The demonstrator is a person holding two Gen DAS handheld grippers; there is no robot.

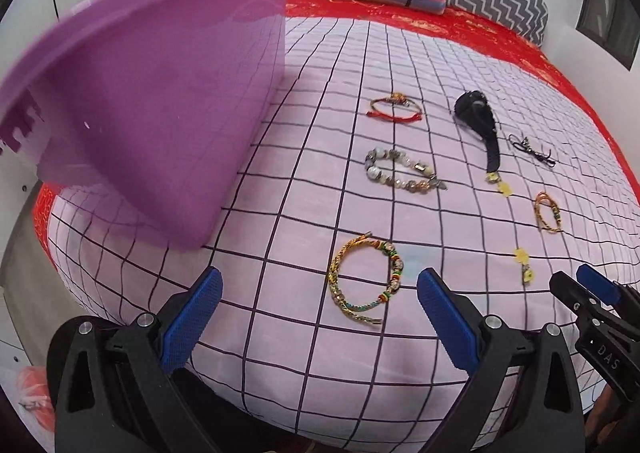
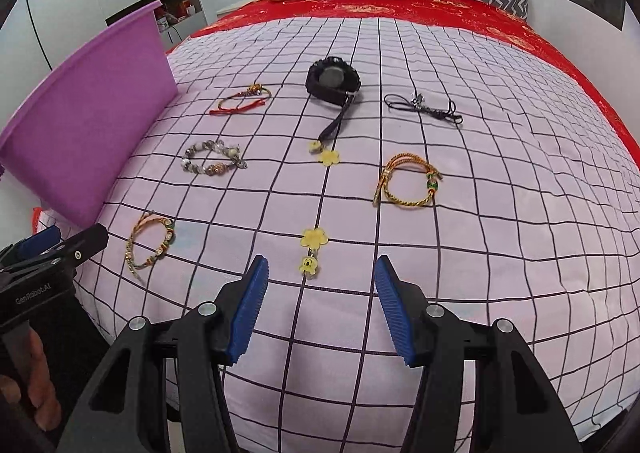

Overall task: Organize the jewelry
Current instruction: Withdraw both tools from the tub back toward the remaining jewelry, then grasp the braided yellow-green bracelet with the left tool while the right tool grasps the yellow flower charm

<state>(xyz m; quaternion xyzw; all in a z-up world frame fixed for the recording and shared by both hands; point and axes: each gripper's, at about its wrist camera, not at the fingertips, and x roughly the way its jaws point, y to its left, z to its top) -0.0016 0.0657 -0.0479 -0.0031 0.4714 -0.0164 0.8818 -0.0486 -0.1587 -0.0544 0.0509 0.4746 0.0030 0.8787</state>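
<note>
On the bed (image 2: 480, 253), covered by a pink checked sheet, nothing appears to have been put away yet, as far as can be judged. At the far left a purple bin (image 2: 92, 125) is stood on the sheet; its inside is not shown. Just beside it are laid a multicoloured braided bracelet (image 1: 362, 281), a beaded bracelet (image 2: 214, 161) and a red cord bracelet (image 2: 240, 101). Toward the middle are seen a black watch (image 2: 332, 83) with its yellow flower charm (image 2: 328, 157), and a second flower charm (image 2: 314, 239). Further right lie a gold braided bracelet (image 2: 408, 181) and a black cord (image 2: 424, 107). The left gripper (image 1: 320, 317) is held open and empty near the multicoloured bracelet; the right gripper (image 2: 322, 309) is likewise spread with nothing grasped, just short of the second charm. All pieces seen remain to be collected.
</note>
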